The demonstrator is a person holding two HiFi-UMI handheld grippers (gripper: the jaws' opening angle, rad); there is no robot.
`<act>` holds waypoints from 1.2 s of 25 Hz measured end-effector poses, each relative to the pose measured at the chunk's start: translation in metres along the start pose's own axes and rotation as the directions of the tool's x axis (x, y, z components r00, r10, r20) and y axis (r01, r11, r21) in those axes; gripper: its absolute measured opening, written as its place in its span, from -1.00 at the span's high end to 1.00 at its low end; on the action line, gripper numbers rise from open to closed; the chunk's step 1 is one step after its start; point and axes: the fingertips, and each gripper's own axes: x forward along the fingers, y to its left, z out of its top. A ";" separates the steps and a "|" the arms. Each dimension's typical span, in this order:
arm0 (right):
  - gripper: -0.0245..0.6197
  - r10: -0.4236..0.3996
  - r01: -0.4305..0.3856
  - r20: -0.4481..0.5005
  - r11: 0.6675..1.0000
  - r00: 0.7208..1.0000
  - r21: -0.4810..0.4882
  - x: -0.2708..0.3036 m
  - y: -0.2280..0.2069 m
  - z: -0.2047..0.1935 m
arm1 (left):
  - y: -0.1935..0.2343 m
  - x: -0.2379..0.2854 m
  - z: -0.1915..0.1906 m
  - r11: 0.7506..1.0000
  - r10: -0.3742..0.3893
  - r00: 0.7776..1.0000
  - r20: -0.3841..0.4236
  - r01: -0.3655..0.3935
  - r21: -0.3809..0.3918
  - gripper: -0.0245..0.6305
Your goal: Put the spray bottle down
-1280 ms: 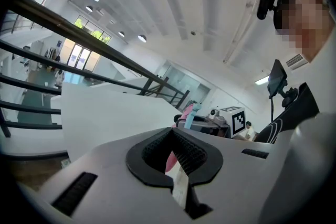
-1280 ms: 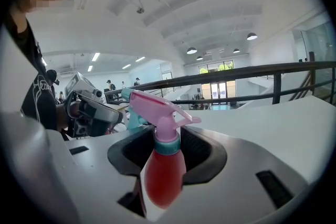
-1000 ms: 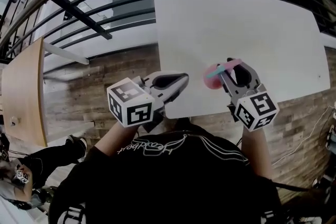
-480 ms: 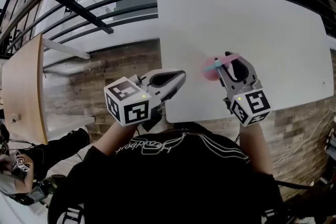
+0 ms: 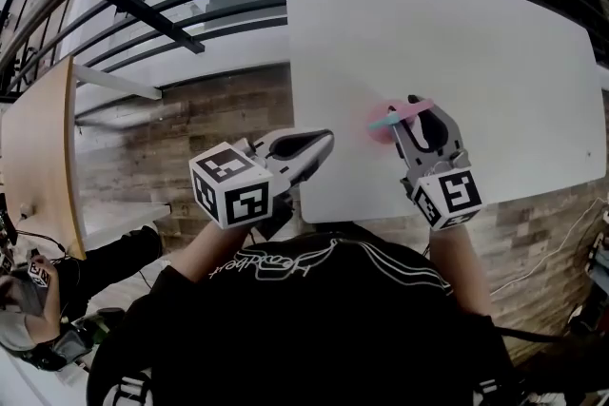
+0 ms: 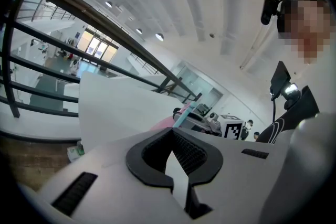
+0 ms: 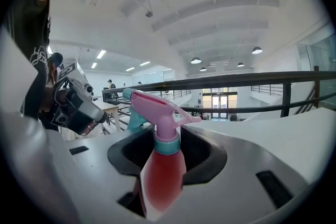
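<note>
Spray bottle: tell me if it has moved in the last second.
Yes. The spray bottle went slightly farther in from the table's near edge.

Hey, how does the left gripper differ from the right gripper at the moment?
The right gripper is shut on the pink spray bottle, gripping its body below the teal collar; the left gripper is shut with nothing in it. The right gripper is over the white table; the left gripper sits at the table's near left corner, partly over the wood floor. Each carries a black-and-white marker cube.
</note>
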 end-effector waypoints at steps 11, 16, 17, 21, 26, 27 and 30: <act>0.45 -0.021 0.019 -0.025 0.999 0.999 -0.050 0.003 0.006 -0.004 | 0.003 -0.004 -0.001 1.000 0.000 1.000 0.001 0.000 -0.006 0.90; 0.45 -0.055 0.053 -0.058 0.998 0.997 -0.034 -0.005 0.006 -0.006 | -0.004 -0.011 0.000 1.000 -0.006 1.000 0.011 0.006 -0.001 0.90; 0.45 -0.062 0.061 -0.061 0.998 0.996 -0.030 -0.008 0.006 -0.007 | -0.006 -0.014 -0.002 1.000 -0.007 1.000 0.011 0.007 -0.002 0.90; 0.44 -0.095 0.093 -0.058 0.995 0.994 -0.030 -0.024 0.013 -0.006 | -0.014 -0.026 -0.013 1.000 -0.009 1.000 0.014 0.009 -0.004 0.90; 0.45 -0.101 0.101 -0.046 0.995 0.994 0.005 -0.065 0.042 -0.003 | -0.049 -0.044 -0.030 0.999 -0.031 0.999 0.021 0.030 0.026 0.90; 0.45 -0.089 0.090 -0.038 0.996 0.995 0.020 -0.077 0.054 -0.001 | -0.059 -0.050 -0.036 0.999 -0.037 0.999 0.023 0.036 0.032 0.90; 0.45 -0.054 0.053 0.001 0.998 0.999 0.043 -0.116 0.099 0.012 | -0.093 -0.074 -0.051 0.996 -0.060 0.998 0.028 0.058 0.067 0.90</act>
